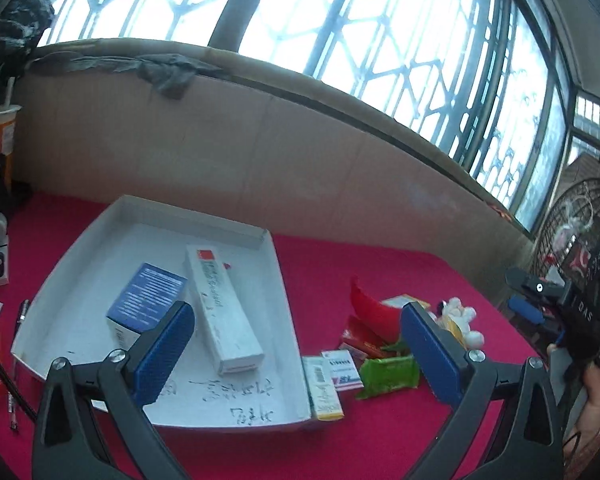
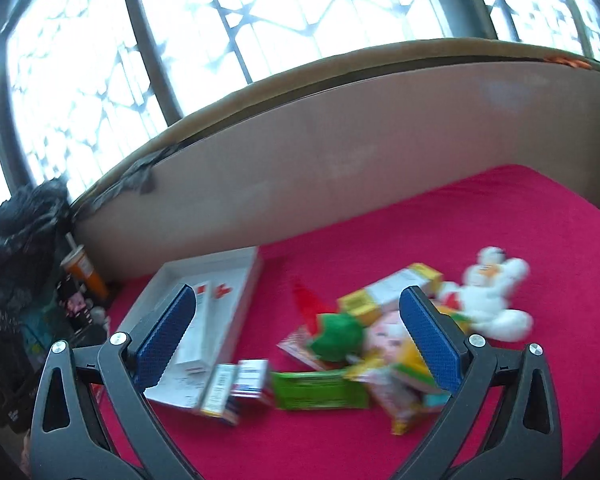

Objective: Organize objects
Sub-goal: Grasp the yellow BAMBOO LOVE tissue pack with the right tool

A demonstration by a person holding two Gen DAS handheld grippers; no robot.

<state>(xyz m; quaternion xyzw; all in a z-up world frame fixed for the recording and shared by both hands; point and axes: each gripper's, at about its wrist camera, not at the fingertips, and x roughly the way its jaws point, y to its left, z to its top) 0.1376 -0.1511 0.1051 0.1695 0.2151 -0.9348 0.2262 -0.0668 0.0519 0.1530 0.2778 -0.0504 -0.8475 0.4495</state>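
A: Right, both claws are released, nothing held. The left gripper (image 1: 296, 344) hovers over the white tray (image 1: 80, 248), jaws wide. Under its left finger sit the blue box (image 1: 148, 300) and the long white carton (image 1: 224, 312), lying flat, presumably sorted already.

B: And the rest?

A: The loose pile (image 2: 364, 344) is ahead of the right gripper (image 2: 296, 344), between its fingers: green packet (image 2: 320, 390), yellow-and-white carton (image 2: 392, 288), white plush toy (image 2: 496, 300) beyond the right finger. All on the red cloth (image 2: 520, 208), just beside the tray. My guess: the right claw is lining up a pick.

B: Labels?

A: Handwriting on the tray floor, barcode on a small box (image 1: 324, 380) by its edge. None legible.
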